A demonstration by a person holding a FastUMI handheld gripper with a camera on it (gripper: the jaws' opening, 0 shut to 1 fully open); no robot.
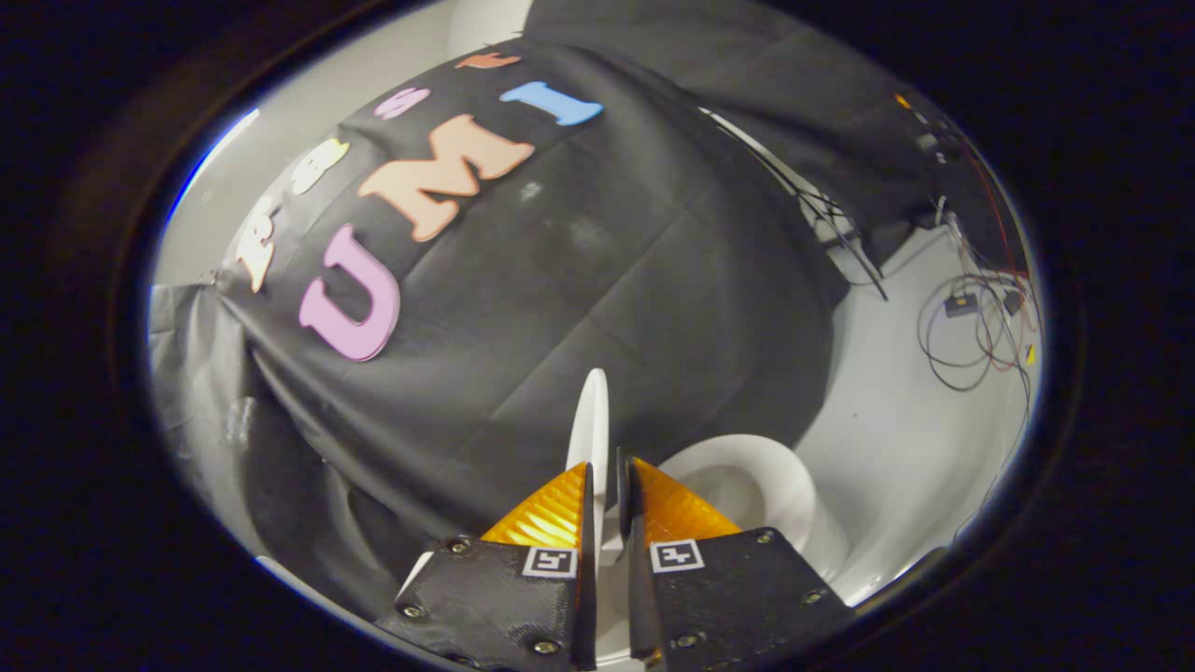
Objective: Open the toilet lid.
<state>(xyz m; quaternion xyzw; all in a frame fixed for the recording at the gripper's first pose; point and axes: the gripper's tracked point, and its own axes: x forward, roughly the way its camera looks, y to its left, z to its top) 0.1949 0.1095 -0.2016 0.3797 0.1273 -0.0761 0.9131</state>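
The jaws of the gripper (607, 485) stand nearly together, with only a narrow slit between them, and the thin white edge of the toilet lid (590, 420) runs up through that slit. The lid looks pinched there, seen edge-on and raised close to upright, though I cannot say for sure that both jaws press on it, since the gap beside the right one stays visible. Just beyond the jaws on the right, the open bowl (747, 485) sits with its rounded rim showing, so the lid is already swung well clear of it.

The lid looks like smooth, hard plastic: stiff, fairly light, and slippery under a pinch. My guess is that the free front edge, far from the hinge, is the sensible place to hold, as it gives the most leverage and the lid is thinnest there. A glossy surface like that could slide out of a light grip and drop back with a bang, so I would hold it firmly and guide it to rest rather than let it fall.

Behind it hangs the black cloth (579, 280) of the booth wall, and off to the right a tangle of cables (971, 327) lies on the pale floor (896, 439), well apart from the toilet.
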